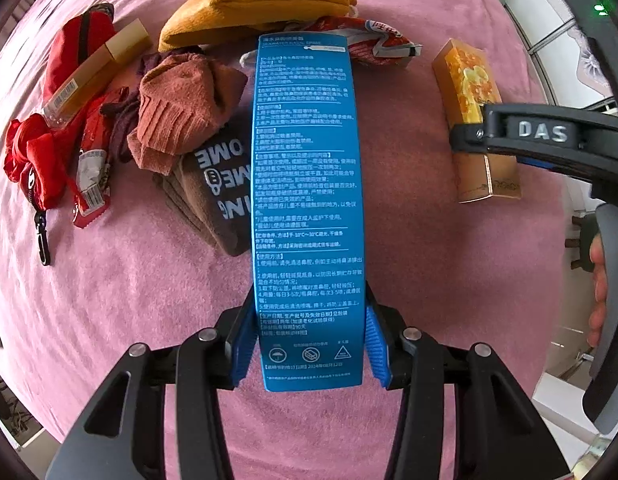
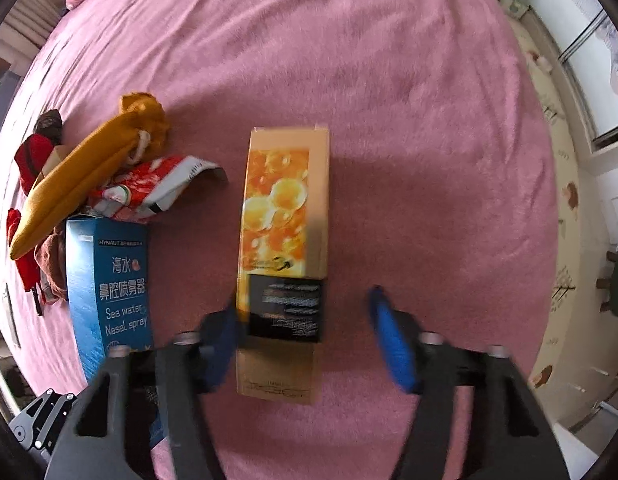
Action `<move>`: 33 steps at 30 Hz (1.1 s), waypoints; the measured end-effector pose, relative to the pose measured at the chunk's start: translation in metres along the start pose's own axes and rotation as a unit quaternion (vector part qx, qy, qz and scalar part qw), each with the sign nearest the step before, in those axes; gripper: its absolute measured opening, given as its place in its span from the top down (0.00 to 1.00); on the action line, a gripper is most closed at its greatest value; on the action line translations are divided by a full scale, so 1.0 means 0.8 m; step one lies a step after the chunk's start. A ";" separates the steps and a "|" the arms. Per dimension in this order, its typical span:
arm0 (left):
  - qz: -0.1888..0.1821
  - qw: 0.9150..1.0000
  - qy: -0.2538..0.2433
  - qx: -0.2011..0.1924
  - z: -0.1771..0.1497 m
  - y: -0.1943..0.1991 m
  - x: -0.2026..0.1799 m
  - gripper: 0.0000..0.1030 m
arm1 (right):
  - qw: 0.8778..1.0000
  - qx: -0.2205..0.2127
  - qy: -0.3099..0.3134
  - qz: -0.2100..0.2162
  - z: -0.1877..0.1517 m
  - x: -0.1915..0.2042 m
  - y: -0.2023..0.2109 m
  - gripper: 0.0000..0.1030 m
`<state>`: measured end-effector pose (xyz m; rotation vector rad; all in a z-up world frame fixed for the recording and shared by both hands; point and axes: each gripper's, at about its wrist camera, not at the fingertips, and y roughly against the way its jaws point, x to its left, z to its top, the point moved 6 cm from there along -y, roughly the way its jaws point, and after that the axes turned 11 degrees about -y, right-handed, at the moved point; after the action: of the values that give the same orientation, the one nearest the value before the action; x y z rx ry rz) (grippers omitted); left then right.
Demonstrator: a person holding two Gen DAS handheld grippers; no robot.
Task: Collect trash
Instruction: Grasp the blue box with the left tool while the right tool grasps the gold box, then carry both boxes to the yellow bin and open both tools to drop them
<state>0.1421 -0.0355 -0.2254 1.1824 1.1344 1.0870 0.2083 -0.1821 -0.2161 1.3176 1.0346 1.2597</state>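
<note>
1. On a pink plush bedspread (image 1: 109, 300), the left gripper (image 1: 311, 344) clamps its blue pads against both long sides of a blue carton (image 1: 307, 208), whose long axis runs straight away from the camera.
2. The right wrist view shows that carton's face reading "HYNAUT" and "Sea water Nasal spray".
3. The right gripper (image 2: 309, 340) straddles the near end of an orange box (image 2: 285, 216) lying flat, lengthwise away from the lens; one pad touches its left edge, the other stands clear, nothing gripped.
4. "DAS" marks the right tool's arm.
5. Nearby lie a mustard cloth (image 1: 261, 4), brown socks (image 1: 181, 108), a red pouch (image 1: 69, 64) and a red-and-white wrapper (image 1: 373, 40).
</note>
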 end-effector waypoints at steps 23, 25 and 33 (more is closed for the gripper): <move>-0.040 0.994 -0.100 -0.031 -0.053 0.058 -0.111 0.56 | 0.994 -0.007 -0.083 0.068 -0.148 -0.131 0.104 0.65; -0.046 0.993 -0.105 -0.033 -0.058 0.062 -0.126 0.56 | 0.993 -0.011 -0.098 0.072 -0.154 -0.139 0.109 0.65; -0.071 0.985 -0.155 -0.035 -0.076 0.075 -0.235 0.56 | 0.983 -0.038 -0.163 0.078 -0.201 -0.239 0.147 0.65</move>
<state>0.0581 -0.2106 -0.1548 1.1511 0.9160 0.7938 0.0243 -0.3710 -0.1335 1.5077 0.6562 1.1361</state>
